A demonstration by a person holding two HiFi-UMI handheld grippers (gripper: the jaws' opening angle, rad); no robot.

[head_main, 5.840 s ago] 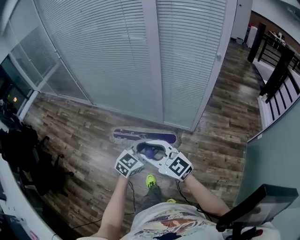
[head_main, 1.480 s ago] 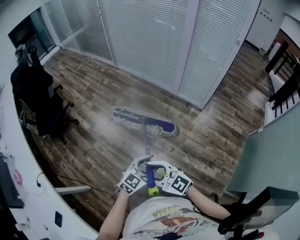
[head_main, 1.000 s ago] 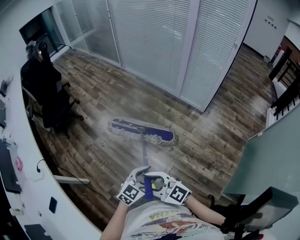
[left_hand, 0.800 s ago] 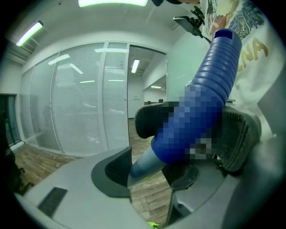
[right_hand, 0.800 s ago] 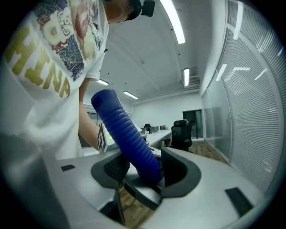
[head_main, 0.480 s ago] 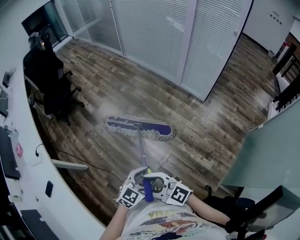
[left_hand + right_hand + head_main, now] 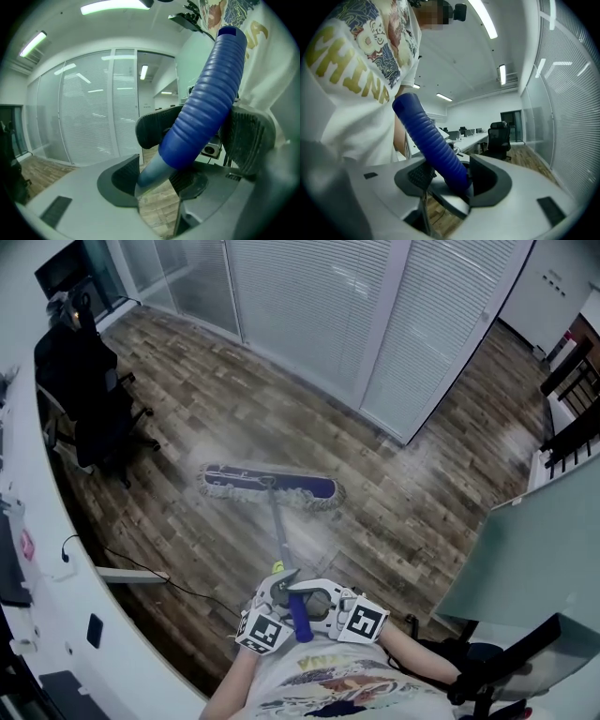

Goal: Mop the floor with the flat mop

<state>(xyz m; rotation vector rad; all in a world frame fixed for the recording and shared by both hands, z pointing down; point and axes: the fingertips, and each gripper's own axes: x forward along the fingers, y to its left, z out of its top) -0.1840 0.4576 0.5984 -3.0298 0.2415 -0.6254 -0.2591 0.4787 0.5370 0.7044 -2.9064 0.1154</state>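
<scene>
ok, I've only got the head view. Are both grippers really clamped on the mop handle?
Observer: In its own view the left gripper has the ribbed blue mop handle between its pads, touching both. Its jaws have just been closing a little.
Operator: And the right?
Observer: The right gripper has the same handle pressed between its pads in its view, though those jaws have just been opening a little.
Operator: Where's the handle's top end?
Observer: Left gripper view: it sticks up past the jaws, beside the person's white printed shirt.
</scene>
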